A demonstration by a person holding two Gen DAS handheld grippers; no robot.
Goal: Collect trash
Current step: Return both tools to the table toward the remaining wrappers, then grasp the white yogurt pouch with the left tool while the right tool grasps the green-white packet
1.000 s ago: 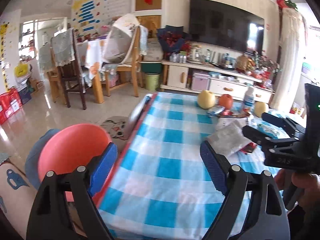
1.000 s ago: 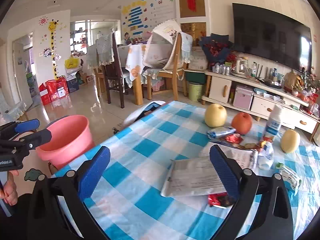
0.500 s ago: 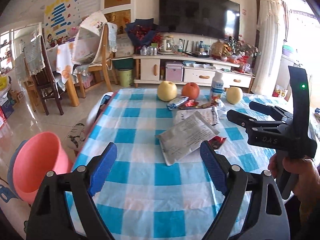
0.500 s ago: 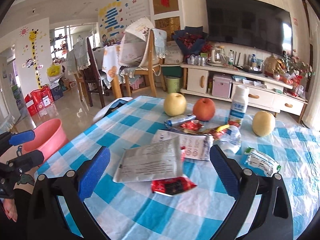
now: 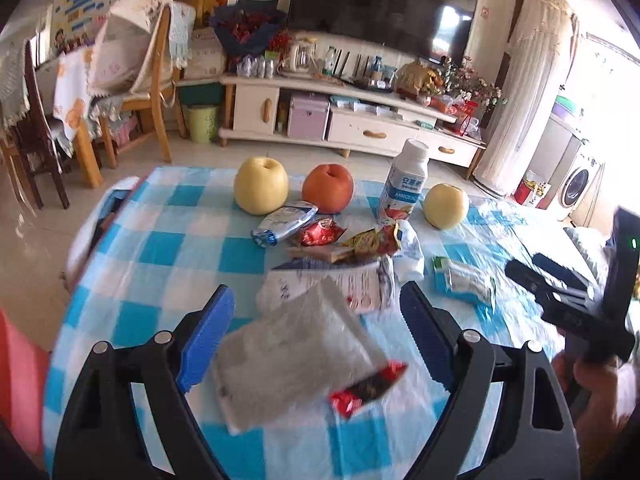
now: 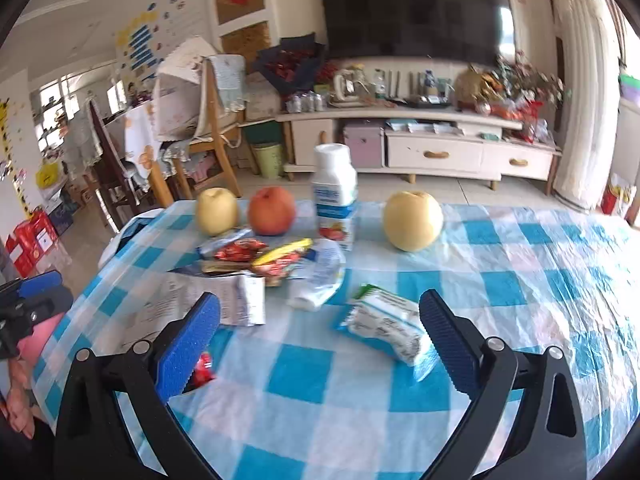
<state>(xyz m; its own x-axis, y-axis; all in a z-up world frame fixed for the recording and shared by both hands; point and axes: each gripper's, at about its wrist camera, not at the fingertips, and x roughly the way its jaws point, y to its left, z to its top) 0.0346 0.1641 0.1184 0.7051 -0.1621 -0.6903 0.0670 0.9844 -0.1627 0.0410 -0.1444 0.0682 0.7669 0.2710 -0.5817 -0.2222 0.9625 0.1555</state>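
Trash lies in a pile on the blue-checked tablecloth (image 5: 168, 248). My left gripper (image 5: 316, 332) is open above a grey-white wrapper (image 5: 292, 356), not touching it. A red wrapper (image 5: 368, 388) lies at that wrapper's right corner and a printed white bag (image 5: 336, 284) just beyond. My right gripper (image 6: 318, 344) is open, with a green-and-white packet (image 6: 384, 324) between its fingers and slightly ahead, untouched. A crumpled white wrapper (image 6: 320, 276) and red and yellow snack wrappers (image 6: 276, 260) lie further in. The pink bin (image 5: 20, 380) shows at the left edge.
Two yellow fruits (image 5: 261, 190) (image 5: 446, 205), a red apple (image 5: 328, 193) and a white drink bottle (image 5: 404, 188) stand at the table's far side. A TV cabinet (image 5: 360, 128) and chairs (image 5: 132, 92) stand beyond. A hand (image 5: 592, 384) holds the right gripper at the right edge.
Both grippers have swung right and forward over the table, from the pink bin's side to the trash pile. The bin has slid to the left edge. Both stay open.
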